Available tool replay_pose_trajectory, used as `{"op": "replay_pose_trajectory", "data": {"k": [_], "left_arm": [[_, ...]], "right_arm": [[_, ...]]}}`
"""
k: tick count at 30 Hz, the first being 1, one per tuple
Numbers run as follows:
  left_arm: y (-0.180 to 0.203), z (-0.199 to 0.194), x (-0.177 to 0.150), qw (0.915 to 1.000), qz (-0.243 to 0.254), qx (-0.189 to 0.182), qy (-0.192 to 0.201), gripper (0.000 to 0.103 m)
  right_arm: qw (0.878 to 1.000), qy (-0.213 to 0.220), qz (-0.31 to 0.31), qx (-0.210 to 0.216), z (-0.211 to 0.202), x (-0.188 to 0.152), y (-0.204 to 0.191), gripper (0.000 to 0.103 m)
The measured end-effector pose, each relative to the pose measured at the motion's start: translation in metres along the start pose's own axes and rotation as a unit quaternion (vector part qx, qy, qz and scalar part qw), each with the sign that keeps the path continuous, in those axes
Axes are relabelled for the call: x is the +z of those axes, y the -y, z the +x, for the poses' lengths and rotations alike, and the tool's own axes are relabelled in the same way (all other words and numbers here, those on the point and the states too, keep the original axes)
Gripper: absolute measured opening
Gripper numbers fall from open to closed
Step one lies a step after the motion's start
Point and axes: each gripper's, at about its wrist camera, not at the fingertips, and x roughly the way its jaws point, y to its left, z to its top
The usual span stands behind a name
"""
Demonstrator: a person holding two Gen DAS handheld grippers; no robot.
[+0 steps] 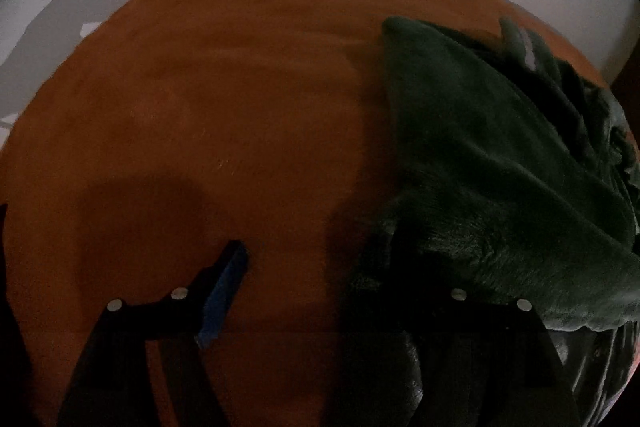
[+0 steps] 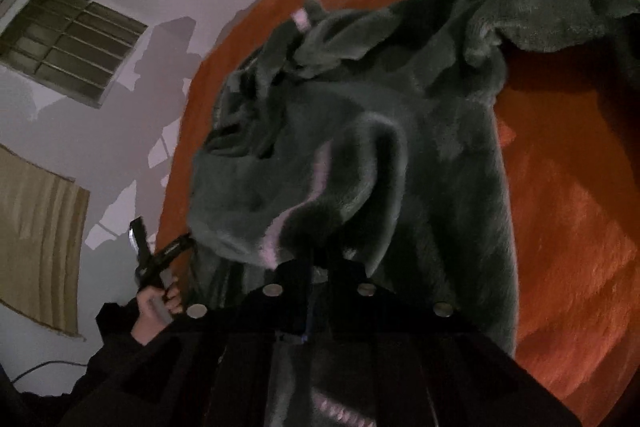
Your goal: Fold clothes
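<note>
The fleece garment (image 2: 360, 131), dark green and plush, rumples on our orange blanket (image 1: 220, 87), pinched by our right gripper (image 2: 316, 267); left gripper (image 1: 320, 267) spread.

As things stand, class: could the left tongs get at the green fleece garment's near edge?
Probably yes. The left tongs stand open over bare orange bedding, and the green fleece garment already drapes against their right-hand finger, with nothing between.

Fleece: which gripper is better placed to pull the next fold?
Right, probably. The right gripper is shut on the fleece, a fold bunched at its tips. The left gripper is open, one finger over bare orange bedding.
</note>
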Motion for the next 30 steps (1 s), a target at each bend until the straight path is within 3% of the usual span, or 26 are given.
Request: {"op": "replay_pose_trajectory", "data": {"k": [3, 6, 9, 10, 15, 17, 18, 19, 20, 22, 24, 25, 27, 29, 30], "left_arm": [[-0.009, 0.001, -0.001, 0.9995, -0.023, -0.021, -0.004, 0.077], [-0.017, 0.002, -0.004, 0.9979, -0.048, -0.043, -0.008, 0.077], [-0.015, 0.003, -0.005, 0.998, -0.044, -0.043, -0.011, 0.077], [-0.014, 0.004, -0.005, 0.9982, -0.042, -0.041, -0.011, 0.077], [-0.012, 0.01, 0.002, 0.9989, -0.031, -0.032, -0.008, 0.077], [-0.011, 0.011, 0.003, 0.9991, -0.028, -0.03, -0.009, 0.077], [-0.011, 0.012, 0.004, 0.9992, -0.027, -0.028, -0.009, 0.077], [-0.01, 0.012, 0.005, 0.9992, -0.027, -0.028, -0.01, 0.077], [-0.01, 0.013, 0.006, 0.9992, -0.027, -0.027, -0.011, 0.077], [-0.009, 0.014, 0.008, 0.9993, -0.025, -0.025, -0.012, 0.077], [-0.009, 0.015, 0.01, 0.9993, -0.023, -0.026, -0.015, 0.077], [-0.01, 0.015, 0.011, 0.9993, -0.022, -0.027, -0.016, 0.077], [-0.01, 0.015, 0.012, 0.9992, -0.021, -0.029, -0.018, 0.077], [-0.012, 0.014, 0.012, 0.9991, -0.02, -0.032, -0.02, 0.077], [-0.013, 0.014, 0.012, 0.999, -0.02, -0.035, -0.021, 0.077]], "right_arm": [[0.999, -0.023, 0.034, 0.025, 0.009, 0.002, 0.016, 0.027], [0.999, -0.021, 0.021, 0.032, 0.007, -0.01, 0.016, 0.035], [0.999, -0.017, -0.022, 0.043, 0.008, -0.022, 0.003, 0.06], [0.998, -0.018, -0.039, 0.04, 0.012, -0.024, -0.001, 0.064], [0.993, -0.02, -0.109, 0.033, 0.018, -0.029, -0.024, 0.063], [0.99, -0.03, -0.138, -0.007, 0.028, -0.031, -0.033, 0.063], [0.988, -0.038, -0.145, -0.029, 0.036, -0.029, -0.035, 0.049], [0.99, -0.051, -0.13, -0.035, 0.041, -0.026, -0.032, 0.022], [0.992, -0.066, -0.102, -0.032, 0.046, -0.022, -0.027, 0.015], [0.997, -0.075, -0.013, 0.032, 0.037, -0.013, -0.016, 0.015], [0.981, -0.111, 0.076, 0.138, 0.029, -0.012, -0.008, 0.015], [0.974, -0.131, 0.102, 0.152, 0.03, -0.014, -0.004, 0.015], [0.967, -0.167, 0.136, 0.133, 0.038, -0.019, 0.006, 0.016], [0.979, -0.172, 0.101, 0.045, 0.051, -0.021, 0.011, 0.018], [0.98, -0.179, 0.083, 0.011, 0.06, -0.023, 0.013, 0.026]]}}
